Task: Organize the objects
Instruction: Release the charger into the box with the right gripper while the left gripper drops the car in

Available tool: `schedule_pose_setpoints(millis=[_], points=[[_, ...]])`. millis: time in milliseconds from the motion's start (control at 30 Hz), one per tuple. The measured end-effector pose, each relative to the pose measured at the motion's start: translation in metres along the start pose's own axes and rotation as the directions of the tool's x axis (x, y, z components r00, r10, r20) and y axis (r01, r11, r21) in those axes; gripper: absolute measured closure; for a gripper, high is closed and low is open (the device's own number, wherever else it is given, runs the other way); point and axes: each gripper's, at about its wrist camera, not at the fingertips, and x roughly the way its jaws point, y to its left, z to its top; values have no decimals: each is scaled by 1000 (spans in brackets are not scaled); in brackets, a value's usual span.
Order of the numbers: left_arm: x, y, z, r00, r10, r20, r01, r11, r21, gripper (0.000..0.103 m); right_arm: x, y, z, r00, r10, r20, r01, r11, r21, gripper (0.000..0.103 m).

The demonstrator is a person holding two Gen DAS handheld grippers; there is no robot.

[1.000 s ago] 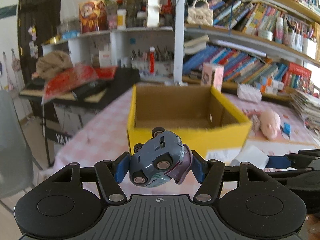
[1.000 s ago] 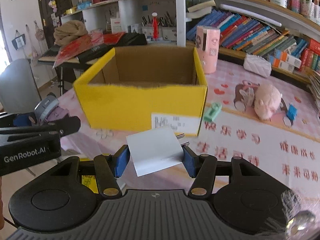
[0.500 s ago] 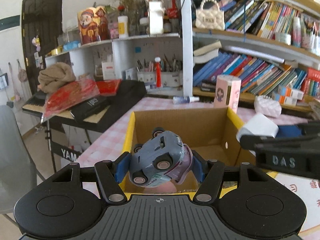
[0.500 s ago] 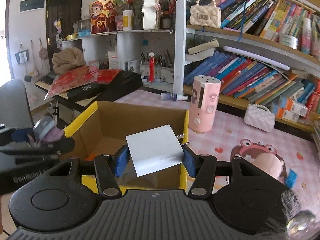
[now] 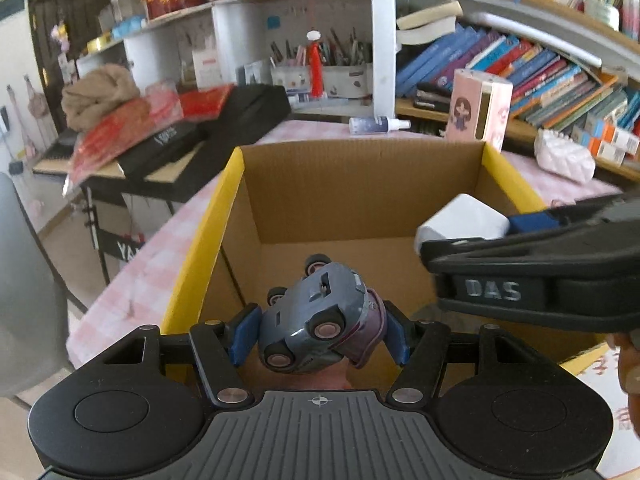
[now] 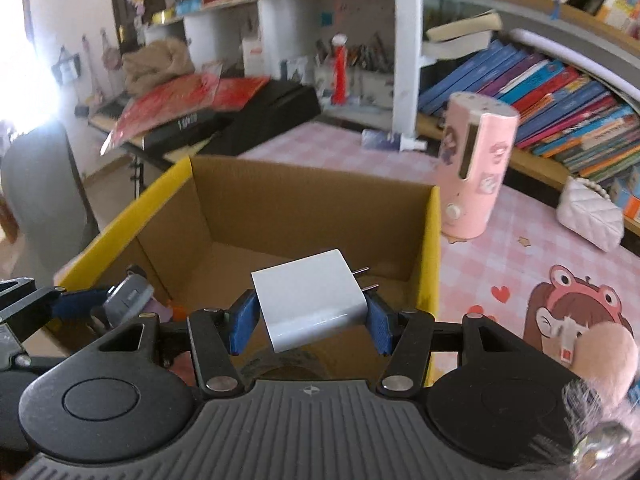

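Left wrist view: my left gripper (image 5: 318, 330) pinched the toy car (image 5: 314, 326) over the cardboard box (image 5: 360, 196). At 3 o'clock, my right gripper (image 6: 310, 316) clamped the white charger (image 6: 310, 300) above that box.

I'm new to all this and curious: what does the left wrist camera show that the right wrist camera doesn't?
Only the left wrist view shows the whole toy car, wheels toward the camera, clamped in the left gripper. Only the right wrist view shows the charger's prongs, the frog picture and a plush. Both show the box, the charger in the right gripper, and the pink cylinder.
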Motion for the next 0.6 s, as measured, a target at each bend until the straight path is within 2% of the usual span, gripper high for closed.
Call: schedule_pose_setpoints(millis=[233,333,433,600], points=[[18,-7,1,997,-19,-69,20,1000,21,39,27,9,12,998,22,-53,-28,993,-112,49],[21,-10,3,997,-27,-75,29,999,32,39,37,9,17,994,28,-103,-40,993,-114,49],[23,-11,3,996,-35,-80,38,999,35,39,42,14,17,989,21,-144,-45,986,-162,49],[23,-10,2,996,-43,-83,44,999,18,38,50,17,11,973,24,-231,-66,982,-178,49]])
